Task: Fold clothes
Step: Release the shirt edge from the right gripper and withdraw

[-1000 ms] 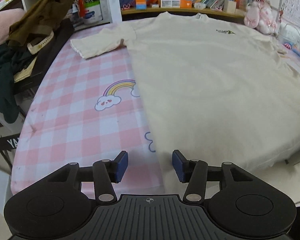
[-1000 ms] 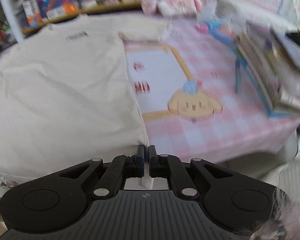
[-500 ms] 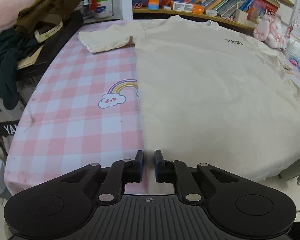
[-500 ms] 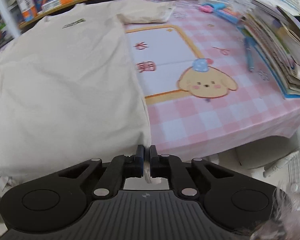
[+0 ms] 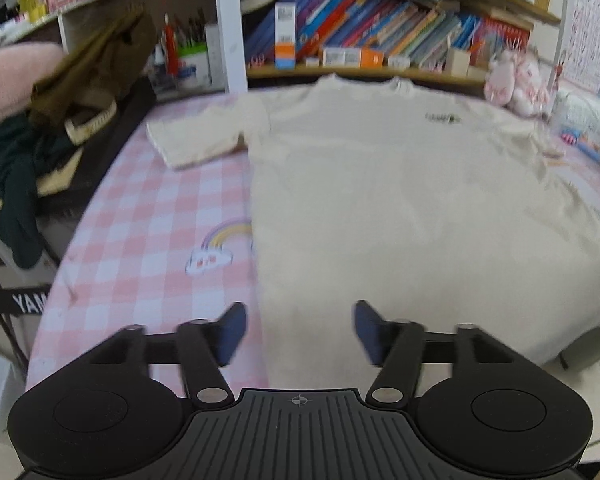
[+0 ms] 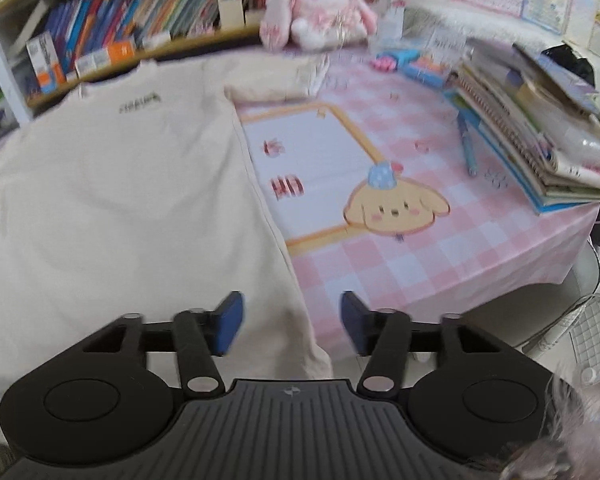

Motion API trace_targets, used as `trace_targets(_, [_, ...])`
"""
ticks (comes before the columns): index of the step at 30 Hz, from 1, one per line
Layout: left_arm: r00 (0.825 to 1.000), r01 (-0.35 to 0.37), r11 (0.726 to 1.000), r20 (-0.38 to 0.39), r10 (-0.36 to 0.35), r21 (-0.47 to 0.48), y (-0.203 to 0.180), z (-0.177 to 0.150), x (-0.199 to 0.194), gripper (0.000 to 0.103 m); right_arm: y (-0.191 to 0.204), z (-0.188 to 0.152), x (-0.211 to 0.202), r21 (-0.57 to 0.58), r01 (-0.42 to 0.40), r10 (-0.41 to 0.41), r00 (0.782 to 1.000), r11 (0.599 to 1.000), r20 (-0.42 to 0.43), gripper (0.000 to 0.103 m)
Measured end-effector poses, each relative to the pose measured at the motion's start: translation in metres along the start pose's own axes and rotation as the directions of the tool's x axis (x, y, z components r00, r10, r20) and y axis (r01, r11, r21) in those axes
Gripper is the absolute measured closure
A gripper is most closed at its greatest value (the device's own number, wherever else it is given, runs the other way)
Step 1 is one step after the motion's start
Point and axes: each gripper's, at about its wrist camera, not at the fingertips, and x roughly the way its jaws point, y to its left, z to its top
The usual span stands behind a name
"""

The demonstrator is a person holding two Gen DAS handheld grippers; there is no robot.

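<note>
- The cream T-shirt (image 5: pixel 400 200) lies spread flat, front up, on the pink checked tablecloth (image 5: pixel 140 240), its collar toward the bookshelf (image 5: pixel 380 40) and its hem hanging over the near table edge.
- The left gripper (image 5: pixel 299 330) hangs over the shirt's near left hem corner with its blue pads wide apart and nothing between them.
- The right gripper (image 6: pixel 292 322) is likewise spread wide and empty above the shirt's (image 6: pixel 120 200) near right corner, where the side seam runs down between the fingers.
- Both sleeves lie out sideways: the left sleeve (image 5: pixel 196 140) on the bare cloth, the right sleeve (image 6: pixel 276 80) just beside a pink plush rabbit (image 6: pixel 320 4).
- A small dark chest logo (image 6: pixel 140 102) is too blurred to read.
- Right of the shirt the cloth shows a printed cartoon puppy (image 6: pixel 396 208); a blue pen (image 6: pixel 468 148) lies on the cloth there, next to a stack of books and notebooks (image 6: pixel 540 120) at the table's right edge.
- Left of the table, a heap of dark green and olive clothes (image 5: pixel 60 120) sits on what looks like a dark side surface, though motion blur makes that uncertain.
- Nothing lies on top of the shirt.
</note>
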Motion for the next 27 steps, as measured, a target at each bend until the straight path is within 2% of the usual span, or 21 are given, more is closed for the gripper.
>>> trace_targets(2, [1.000, -0.002, 1.000, 0.022, 0.002, 0.000, -0.003, 0.002, -0.004, 0.024, 0.009, 0.002, -0.007, 0.005, -0.010, 0.010, 0.999, 1.000, 0.033, 0.034])
trace_targets(6, [0.999, -0.009, 1.000, 0.043, 0.009, -0.003, -0.008, 0.003, -0.007, 0.017, 0.028, 0.003, -0.019, 0.003, 0.006, -0.006, 0.996, 1.000, 0.089, 0.020])
trace_targets(13, [0.998, -0.014, 0.999, 0.056, 0.016, -0.031, -0.014, -0.005, -0.009, 0.009, 0.055, -0.010, -0.025, -0.025, 0.058, -0.054, 0.988, 0.998, 0.146, 0.013])
trace_targets(16, [0.998, -0.011, 1.000, 0.054, 0.011, -0.006, -0.021, -0.010, -0.007, 0.009, 0.064, -0.018, -0.026, -0.026, 0.059, -0.055, 0.987, 0.998, 0.153, 0.011])
trace_targets(23, [0.999, 0.007, 1.000, 0.046, -0.007, 0.005, -0.036, -0.013, -0.002, 0.009, 0.082, -0.030, -0.024, -0.006, 0.071, -0.070, 0.989, 0.997, 0.128, 0.007])
trace_targets(27, [0.999, 0.019, 0.999, 0.047, -0.021, 0.035, -0.041, -0.010, 0.003, 0.009, 0.091, -0.034, -0.022, -0.038, 0.060, -0.055, 0.993, 0.997, 0.108, 0.007])
